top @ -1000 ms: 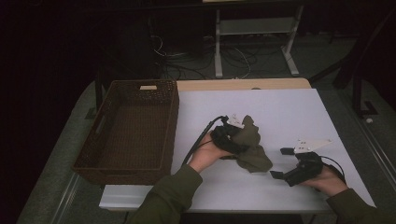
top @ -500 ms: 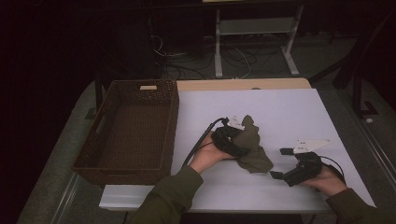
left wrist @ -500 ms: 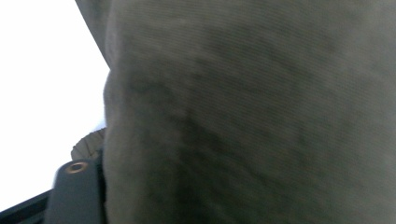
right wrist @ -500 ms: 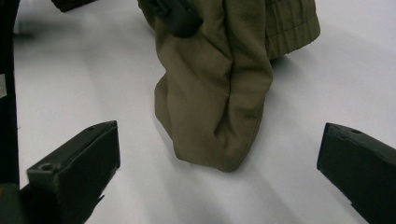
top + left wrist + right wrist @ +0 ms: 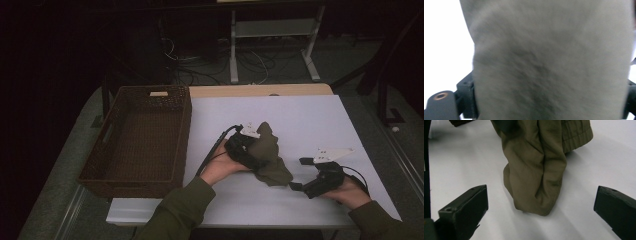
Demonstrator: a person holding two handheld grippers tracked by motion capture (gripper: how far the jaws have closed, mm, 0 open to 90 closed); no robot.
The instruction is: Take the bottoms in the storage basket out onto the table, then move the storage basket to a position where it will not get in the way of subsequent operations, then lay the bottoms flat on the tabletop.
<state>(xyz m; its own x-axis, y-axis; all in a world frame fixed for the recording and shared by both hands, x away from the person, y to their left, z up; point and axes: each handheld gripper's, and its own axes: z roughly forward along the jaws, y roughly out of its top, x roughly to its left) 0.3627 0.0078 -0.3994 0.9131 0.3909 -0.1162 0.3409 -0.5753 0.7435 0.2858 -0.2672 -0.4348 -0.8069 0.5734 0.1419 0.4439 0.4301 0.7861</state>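
A crumpled olive-green cloth [image 5: 272,161] lies on the white table top [image 5: 300,115], right of centre. My left gripper [image 5: 256,152] lies at the cloth's left side, partly under it. In the left gripper view the cloth [image 5: 549,50] hangs blurred between the two jaws, which stand far apart at the bottom corners. These jaws have just been opening, with the cloth between them. My right gripper [image 5: 299,173] rests on the table to the right of the cloth, open. Its view looks at the cloth's folded lower end [image 5: 536,177], which lies ahead of the fingertips and apart from them.
A dark brown wicker basket [image 5: 184,131] stands on the left part of the table; nothing shows inside it. Bare table lies beyond and to the right of the cloth. Behind the table are cables on the floor and a white stand's legs [image 5: 270,45].
The cloth's lower end has spread a little toward the right gripper. The left hand has barely shifted, and the right hand has kept still.
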